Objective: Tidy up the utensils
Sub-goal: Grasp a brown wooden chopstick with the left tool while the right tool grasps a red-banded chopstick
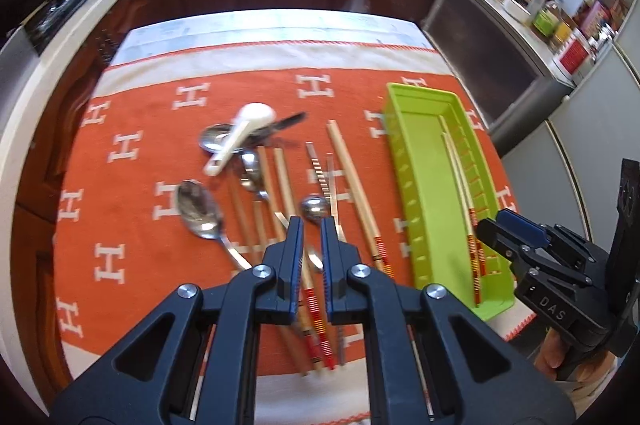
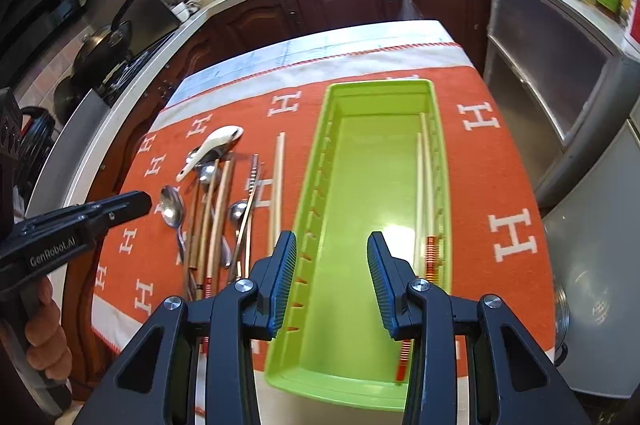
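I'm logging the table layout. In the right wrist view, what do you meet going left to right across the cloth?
Left gripper → large metal spoon → lone pale chopstick pair → green tray → chopsticks lying along the tray's right wall.

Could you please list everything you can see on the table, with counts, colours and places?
Cloth: one, orange with white H letters, covering the table.
Tray: one, lime green, right part of the cloth.
Chopsticks in tray: two, pale with red-striped ends, along its right wall.
Loose chopsticks: several, wooden, some red-striped, left of the tray; exact count unclear.
Metal spoons: about four, silver, among the loose chopsticks.
Ceramic spoon: one, white, lying across a metal spoon.
Left hand-held gripper: black, nearly closed, above the pile.
Right hand-held gripper: black, open, over the tray.
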The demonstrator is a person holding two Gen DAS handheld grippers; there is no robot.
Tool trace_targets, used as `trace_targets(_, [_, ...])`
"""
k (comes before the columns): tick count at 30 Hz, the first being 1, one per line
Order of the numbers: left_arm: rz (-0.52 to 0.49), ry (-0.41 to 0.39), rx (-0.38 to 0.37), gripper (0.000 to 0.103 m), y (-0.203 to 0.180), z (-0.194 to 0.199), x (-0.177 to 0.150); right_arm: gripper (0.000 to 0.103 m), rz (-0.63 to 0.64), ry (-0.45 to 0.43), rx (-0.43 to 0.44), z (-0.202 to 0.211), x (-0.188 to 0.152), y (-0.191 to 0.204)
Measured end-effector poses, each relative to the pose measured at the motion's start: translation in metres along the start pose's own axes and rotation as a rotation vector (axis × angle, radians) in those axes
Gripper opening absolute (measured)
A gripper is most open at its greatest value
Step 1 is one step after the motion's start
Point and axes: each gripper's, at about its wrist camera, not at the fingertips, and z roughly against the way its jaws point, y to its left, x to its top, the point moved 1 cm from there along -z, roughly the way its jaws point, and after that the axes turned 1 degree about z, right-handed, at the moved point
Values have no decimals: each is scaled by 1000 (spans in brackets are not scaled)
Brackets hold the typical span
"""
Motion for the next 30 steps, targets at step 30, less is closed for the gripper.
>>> trace_targets(30, [65,219,-54,6,43,-89,-58,37,167,86,114,-53,-1,107])
